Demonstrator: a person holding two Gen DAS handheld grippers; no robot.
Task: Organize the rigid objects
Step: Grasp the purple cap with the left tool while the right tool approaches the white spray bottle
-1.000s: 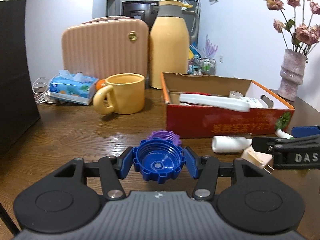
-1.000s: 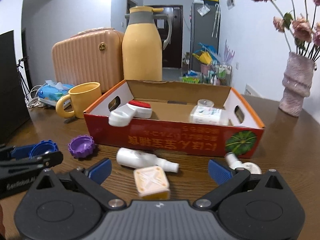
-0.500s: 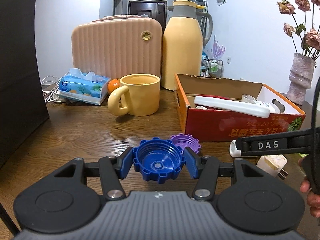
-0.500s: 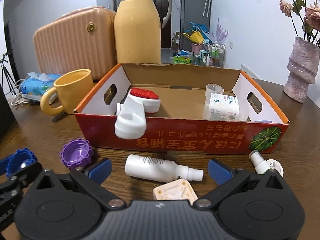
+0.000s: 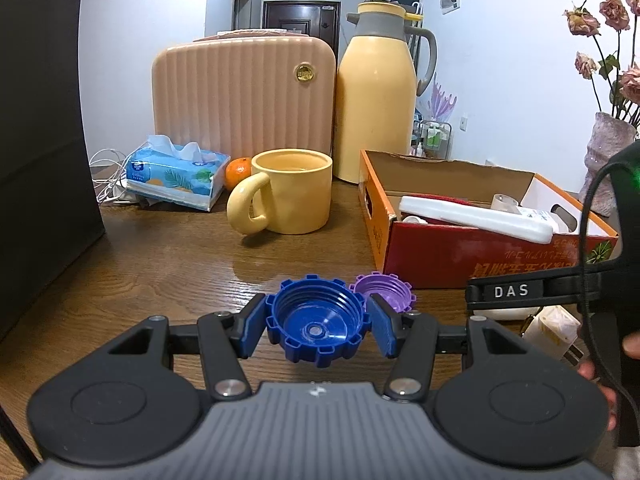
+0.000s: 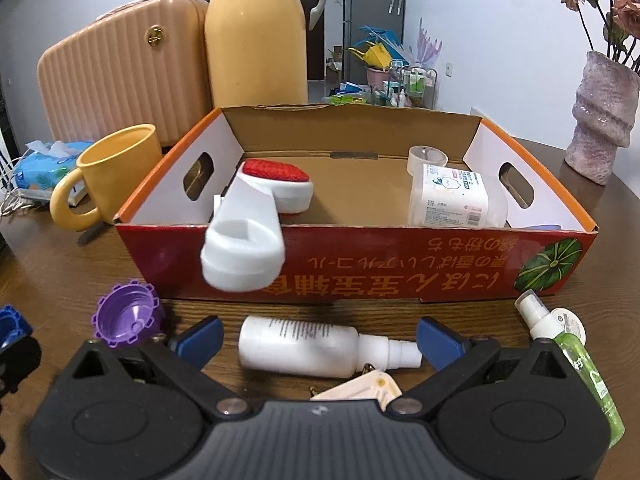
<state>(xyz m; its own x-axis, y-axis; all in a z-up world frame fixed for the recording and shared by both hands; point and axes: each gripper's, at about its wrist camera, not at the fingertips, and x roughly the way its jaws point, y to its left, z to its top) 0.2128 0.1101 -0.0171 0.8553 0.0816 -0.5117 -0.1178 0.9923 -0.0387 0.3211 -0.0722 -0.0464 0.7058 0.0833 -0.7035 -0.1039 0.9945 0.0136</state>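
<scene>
Left gripper (image 5: 316, 330) clamps the blue cap (image 5: 318, 326) just above the table, purple cap (image 5: 383, 290) just behind it. Right gripper (image 6: 318, 338) spread wide around the white spray bottle (image 6: 298, 346) lying in front of the box (image 6: 360, 258). Best to center on the body, not the nozzle, and close before lifting so the round bottle can't roll.

Soft, even indoor light fills the room, brightest on the white wall (image 5: 152, 20) upper left, which blows out to glare. The dark wooden tabletop (image 5: 168, 264) carries a dull sheen and faint shadows. Both fisheye views bow at the edges, corners going black. Focus is sharp throughout.
</scene>
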